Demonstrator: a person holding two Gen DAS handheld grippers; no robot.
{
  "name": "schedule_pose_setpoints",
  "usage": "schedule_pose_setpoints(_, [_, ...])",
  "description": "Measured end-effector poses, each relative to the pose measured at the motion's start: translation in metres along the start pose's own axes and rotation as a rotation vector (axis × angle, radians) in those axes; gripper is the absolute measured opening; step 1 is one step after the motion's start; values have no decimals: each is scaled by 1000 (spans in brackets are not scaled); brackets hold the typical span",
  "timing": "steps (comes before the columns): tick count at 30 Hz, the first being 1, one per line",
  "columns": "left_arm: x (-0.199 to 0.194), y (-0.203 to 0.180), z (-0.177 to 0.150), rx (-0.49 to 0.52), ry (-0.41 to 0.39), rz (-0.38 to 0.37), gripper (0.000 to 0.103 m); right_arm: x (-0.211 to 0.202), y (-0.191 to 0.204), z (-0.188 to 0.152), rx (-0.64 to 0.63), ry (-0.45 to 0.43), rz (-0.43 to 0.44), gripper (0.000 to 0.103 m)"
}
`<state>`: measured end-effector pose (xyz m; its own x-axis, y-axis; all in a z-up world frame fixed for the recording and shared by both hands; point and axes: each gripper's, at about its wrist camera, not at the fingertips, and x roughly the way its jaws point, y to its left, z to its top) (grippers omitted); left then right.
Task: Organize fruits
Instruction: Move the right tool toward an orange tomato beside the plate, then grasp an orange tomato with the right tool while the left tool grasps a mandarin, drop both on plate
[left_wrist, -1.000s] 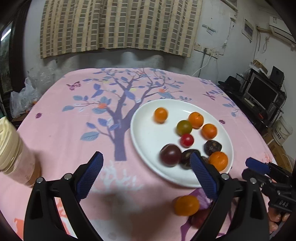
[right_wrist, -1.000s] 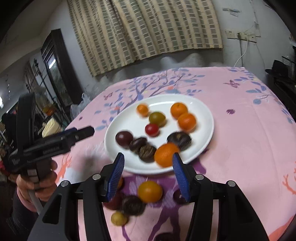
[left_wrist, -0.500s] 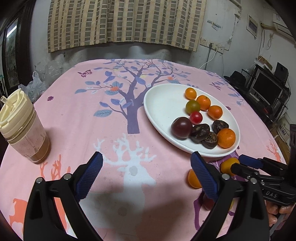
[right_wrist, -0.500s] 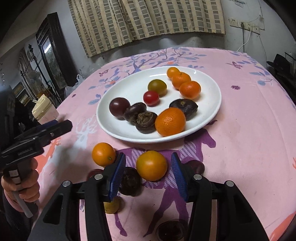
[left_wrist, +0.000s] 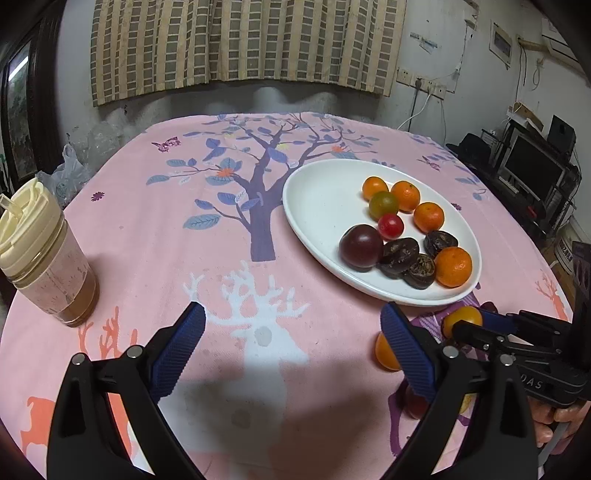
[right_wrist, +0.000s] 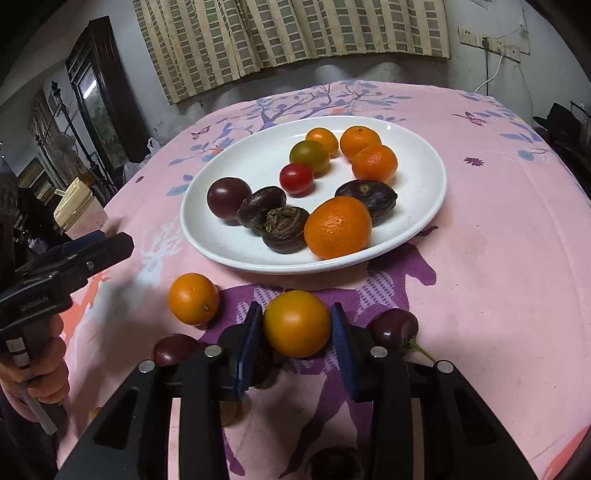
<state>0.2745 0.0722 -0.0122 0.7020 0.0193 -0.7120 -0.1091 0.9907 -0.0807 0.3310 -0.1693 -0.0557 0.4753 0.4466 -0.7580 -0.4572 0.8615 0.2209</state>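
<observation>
Lowered at the desk's near edge, right gripper (right_wrist: 296, 334) fingers closing around yellow-orange fruit (right_wrist: 296, 323) for the plate (right_wrist: 424, 206); left gripper (left_wrist: 291, 354) spread, idle.

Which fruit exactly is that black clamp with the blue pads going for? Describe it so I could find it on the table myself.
Start at the white plate of fruit on the pink tablecloth, then drop to the loose fruit on the purple print just below its near rim. The target is the yellow-orange tomato, between the pads of the closing right gripper. It is smoother and yellower than the orange mandarin to its left and far paler than the dark cherry to its right.
</observation>
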Motion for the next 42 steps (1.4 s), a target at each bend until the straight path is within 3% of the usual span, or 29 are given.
schedule_pose_setpoints(3, [3,-3,-1,7,28,-26,94,-13,-5,4,49,-46,58,38])
schedule_pose_setpoints(6, [8,-10,-4,21,70,-109,93,-34,-9,7,78,-126,103,38])
schedule_pose_setpoints(7, [10,-15,-6,35,79,-133,90,-39,-10,8,82,-143,109,38])
schedule_pose_setpoints(8, [12,-21,-7,57,88,-156,81,-43,-10,8,90,-155,117,38])
schedule_pose_setpoints(12, [20,-43,-14,136,129,-208,61,-47,-9,10,98,-159,128,38])
schedule_pose_setpoints(16, [31,-52,-15,146,160,-217,60,-48,-6,10,91,-155,132,38])
schedule_pose_setpoints(19, [41,-55,-16,127,215,-262,50,-51,-6,10,87,-157,130,38])
schedule_pose_setpoints(22, [45,-56,-15,116,221,-268,49,-50,-6,10,90,-151,132,38])
schedule_pose_setpoints(25, [47,-54,-15,90,236,-308,41,-50,-6,9,89,-146,130,38])
schedule_pose_setpoints(30, [46,-50,-15,62,245,-318,40,-49,-6,9,92,-148,129,38])
schedule_pose_setpoints(32, [35,-44,-9,40,213,-313,40,-51,-7,9,91,-159,128,38])
schedule_pose_setpoints(37, [1,-32,32,11,44,-311,40,-56,-8,27,83,-232,94,38])
schedule_pose_setpoints(42, [25,-34,71,-11,2,-273,40,-36,-17,59,87,-266,25,38])
